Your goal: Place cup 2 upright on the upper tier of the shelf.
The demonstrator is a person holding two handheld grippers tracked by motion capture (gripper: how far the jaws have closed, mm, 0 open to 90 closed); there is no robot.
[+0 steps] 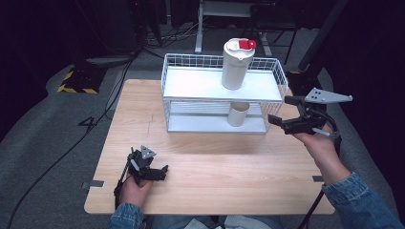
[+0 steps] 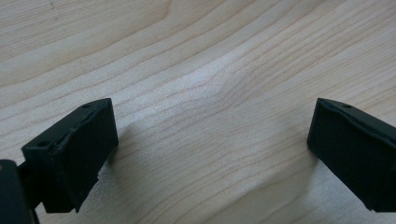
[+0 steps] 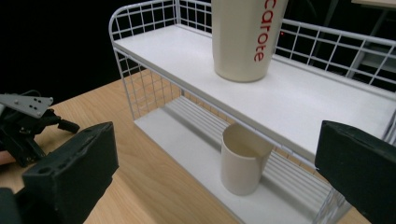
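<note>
On the top shelf of the white wire rack (image 1: 168,90) stands a tall cream bottle (image 1: 236,67) with a red cap. Under it, on the low shelf, sits a small cream cup (image 3: 243,161). The right gripper (image 1: 291,110) is beside the rack, jaws wide apart, holding nothing. The left gripper (image 1: 152,170) rests low over the wooden table (image 1: 215,167), jaws apart too

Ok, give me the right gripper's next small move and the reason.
Probably ease the right gripper forward into the rack's lower shelf toward the cup. Its jaws stand open, aimed at the cup, short of it; the left gripper rests open on the table.
</note>
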